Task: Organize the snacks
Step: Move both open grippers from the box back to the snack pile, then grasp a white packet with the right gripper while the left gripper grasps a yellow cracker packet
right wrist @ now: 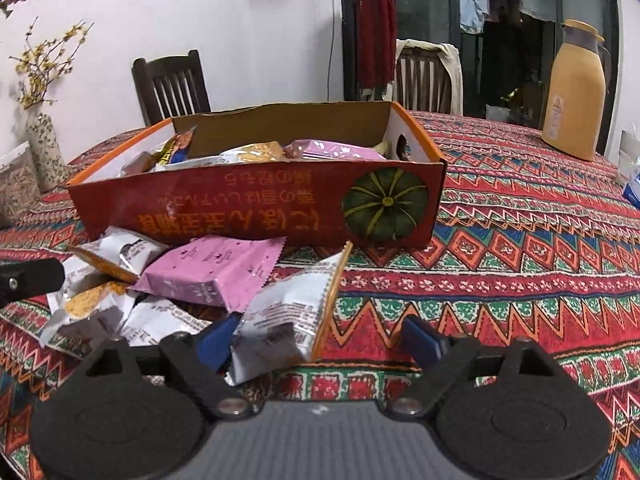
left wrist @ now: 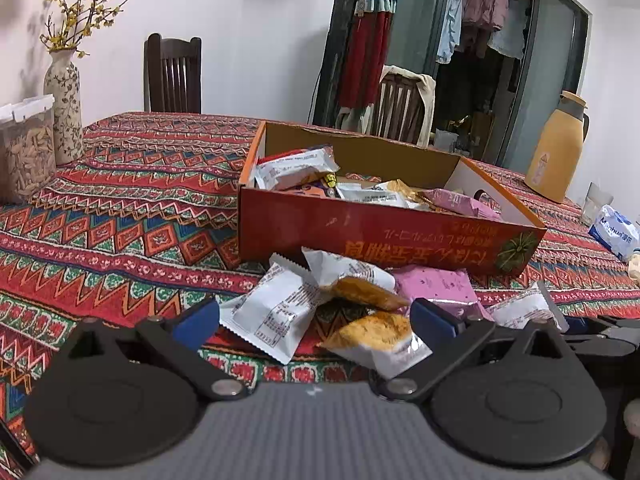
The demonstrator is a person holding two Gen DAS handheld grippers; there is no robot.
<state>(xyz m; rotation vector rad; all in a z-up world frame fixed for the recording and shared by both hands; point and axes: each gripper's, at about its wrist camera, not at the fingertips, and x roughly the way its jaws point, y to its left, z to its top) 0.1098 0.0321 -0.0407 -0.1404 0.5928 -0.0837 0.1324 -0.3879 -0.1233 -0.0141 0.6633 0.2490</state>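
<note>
A red cardboard box (left wrist: pixel 376 236) holding several snack packets stands on the patterned tablecloth; it also shows in the right wrist view (right wrist: pixel 248 208). Loose packets lie in front of it: a white one (left wrist: pixel 276 316), orange-and-white ones (left wrist: pixel 376 336), and a pink one (left wrist: pixel 436 286) (right wrist: pixel 216 268). My left gripper (left wrist: pixel 316 320) is open, its blue pads on either side of the white and orange packets. My right gripper (right wrist: pixel 320 340) is open, with a white packet (right wrist: pixel 284 320) standing between its fingers, against the left pad.
A tan thermos jug (left wrist: pixel 556 148) (right wrist: pixel 576 88) stands at the back right. A flower vase (left wrist: pixel 64 100) and a clear container of seeds (left wrist: pixel 26 148) stand at the left. A tissue pack (left wrist: pixel 614 232) lies at the right edge. Chairs stand behind the table.
</note>
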